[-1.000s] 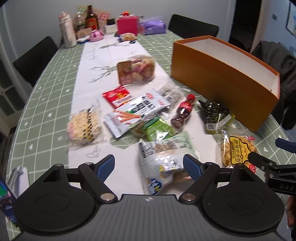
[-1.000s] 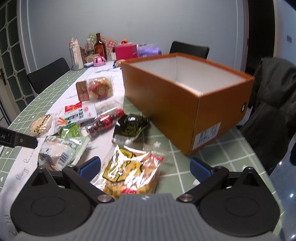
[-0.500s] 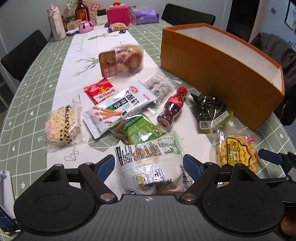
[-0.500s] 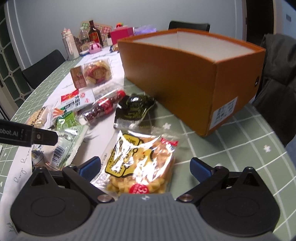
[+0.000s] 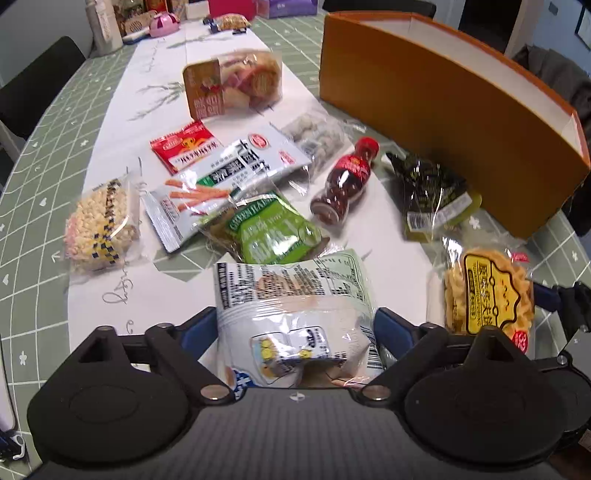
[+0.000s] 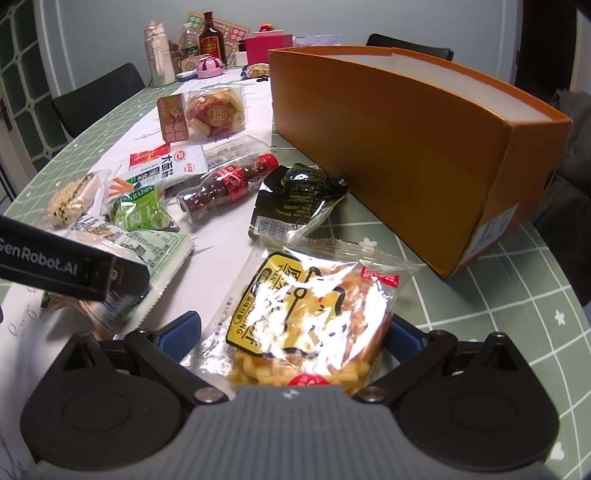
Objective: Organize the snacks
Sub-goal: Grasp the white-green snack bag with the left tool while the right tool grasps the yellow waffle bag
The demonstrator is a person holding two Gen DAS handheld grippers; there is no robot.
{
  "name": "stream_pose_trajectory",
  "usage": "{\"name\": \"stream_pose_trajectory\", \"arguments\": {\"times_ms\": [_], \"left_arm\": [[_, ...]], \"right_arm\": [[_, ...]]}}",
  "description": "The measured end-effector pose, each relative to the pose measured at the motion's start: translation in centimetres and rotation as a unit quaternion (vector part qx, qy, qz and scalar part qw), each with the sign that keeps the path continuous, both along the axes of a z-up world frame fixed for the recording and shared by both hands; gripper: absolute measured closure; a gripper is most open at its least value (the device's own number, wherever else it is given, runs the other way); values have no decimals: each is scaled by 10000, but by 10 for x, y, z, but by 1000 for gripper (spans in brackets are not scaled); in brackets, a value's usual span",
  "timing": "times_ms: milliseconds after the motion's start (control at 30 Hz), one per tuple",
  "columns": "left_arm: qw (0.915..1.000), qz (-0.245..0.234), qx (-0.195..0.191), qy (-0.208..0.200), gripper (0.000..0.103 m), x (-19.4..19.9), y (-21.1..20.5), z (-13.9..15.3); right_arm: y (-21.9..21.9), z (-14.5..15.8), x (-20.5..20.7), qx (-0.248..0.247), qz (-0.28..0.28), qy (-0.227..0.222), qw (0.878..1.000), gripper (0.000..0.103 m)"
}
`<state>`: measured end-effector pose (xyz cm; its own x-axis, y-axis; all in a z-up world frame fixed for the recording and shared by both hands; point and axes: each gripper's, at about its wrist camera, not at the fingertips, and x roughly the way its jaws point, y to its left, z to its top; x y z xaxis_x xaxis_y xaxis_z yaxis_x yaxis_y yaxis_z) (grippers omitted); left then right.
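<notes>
L gripper (image 5: 295, 328): jaws released, astride white-green snack bag (image 5: 291, 306). R gripper (image 6: 295, 332): jaws released, astride yellow snack bag (image 6: 310, 314); orange box (image 6: 406, 147) ahead-right.

Grey wall (image 6: 110, 22); black chairs (image 6: 99, 96); green checked tablecloth (image 6: 517, 314); white runner (image 5: 147, 295).

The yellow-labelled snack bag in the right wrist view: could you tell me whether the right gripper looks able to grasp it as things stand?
Probably yes: the yellow-labelled snack bag lies between the open fingers of the right gripper, with nothing on top of it.
</notes>
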<state>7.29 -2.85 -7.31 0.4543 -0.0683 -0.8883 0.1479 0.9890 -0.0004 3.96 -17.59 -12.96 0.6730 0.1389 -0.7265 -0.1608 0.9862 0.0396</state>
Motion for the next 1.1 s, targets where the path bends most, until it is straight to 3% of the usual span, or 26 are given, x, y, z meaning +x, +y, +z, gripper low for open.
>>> {"name": "stream_pose_trajectory", "arguments": {"times_ms": [233,333,467,567,700,1100], "left_arm": [[9998,-105,139,-16,0,-5,-3,-5],[9997,-88,123,182,0,-2,-2,-11],[9998,-118,112,154,0,-4,-2,-15],[9999,-140,54,58,14,-6,-2,-12],[9999,-133,49,53,18,-6,0,-10],[9997,-214,-114,-58,29,-16,9,4]], "right_arm": [[-1,-2,-3,-116,169,-134,9997,3],[-1,-2,-4,-129,241,-174,9995,4],[-4,-1,-5,-103,309,-248,9992,11],[-6,1,-6,-64,340,-280,9990,18],[-9,2,-7,-12,359,-290,9989,25],[-15,10,-11,282,500,-127,9983,29]]}}
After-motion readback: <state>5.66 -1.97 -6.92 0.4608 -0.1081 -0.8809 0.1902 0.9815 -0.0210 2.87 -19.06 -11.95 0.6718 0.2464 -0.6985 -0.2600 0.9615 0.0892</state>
